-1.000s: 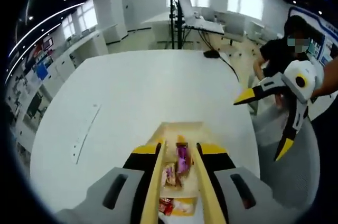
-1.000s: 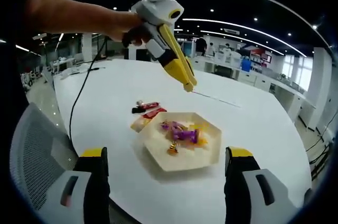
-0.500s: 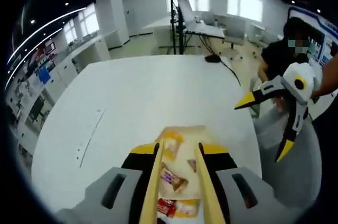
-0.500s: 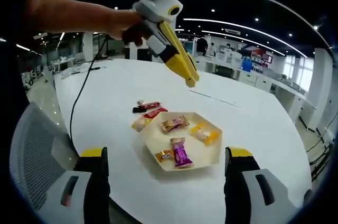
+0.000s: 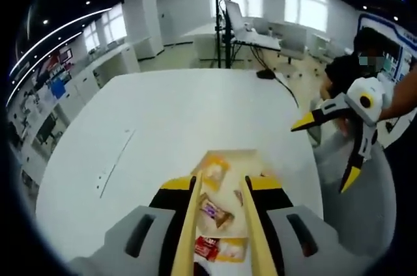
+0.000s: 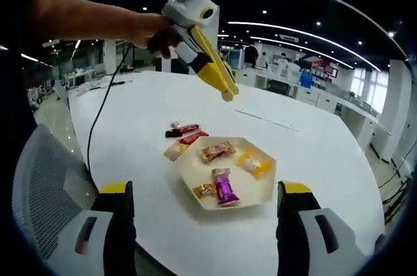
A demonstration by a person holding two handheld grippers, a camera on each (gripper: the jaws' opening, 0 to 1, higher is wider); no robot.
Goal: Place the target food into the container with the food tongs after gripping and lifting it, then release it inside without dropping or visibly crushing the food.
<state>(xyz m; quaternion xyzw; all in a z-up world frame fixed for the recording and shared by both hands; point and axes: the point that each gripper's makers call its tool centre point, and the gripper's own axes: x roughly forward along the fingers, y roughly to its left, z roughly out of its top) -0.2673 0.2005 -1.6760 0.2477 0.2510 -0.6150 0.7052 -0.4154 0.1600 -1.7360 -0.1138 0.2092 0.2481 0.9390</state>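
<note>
Left gripper point(image 6: 228, 94): yellow-tipped, grey-bodied two-jaw tool held in a person's hand point(image 6: 159, 36), raised above the white round tabletop point(image 6: 130, 120); it grips a pair of pale wooden food tongs point(image 5: 221, 224), whose two arms run nearly parallel with a narrow gap between them, nothing between the tips.

Right gripper point(image 5: 339, 152): same make, held up off the tabletop's right edge in the left gripper view; jaws spread wide, nothing held.

Container: cream hexagonal shallow tray point(image 6: 260, 188), near the tabletop edge closest to the right gripper. Contents, lying apart from one another: one purple-wrapped candy point(image 6: 224, 190), one small orange-wrapped candy point(image 6: 202, 191), one tan-and-pink wrapped snack point(image 6: 215, 151), one yellow-wrapped candy point(image 6: 253, 163).

Loose items on tabletop, just beside the tray's far-left rim: one pale yellow packet point(image 6: 174, 151) touching the rim, one red-wrapped bar point(image 6: 191, 138), one small red-and-dark wrapped sweet point(image 6: 180, 130).

Surroundings: grey mesh chair back point(image 6: 45, 185) off the near edge; black cable point(image 6: 104, 103) trailing across the tabletop's left side.
</note>
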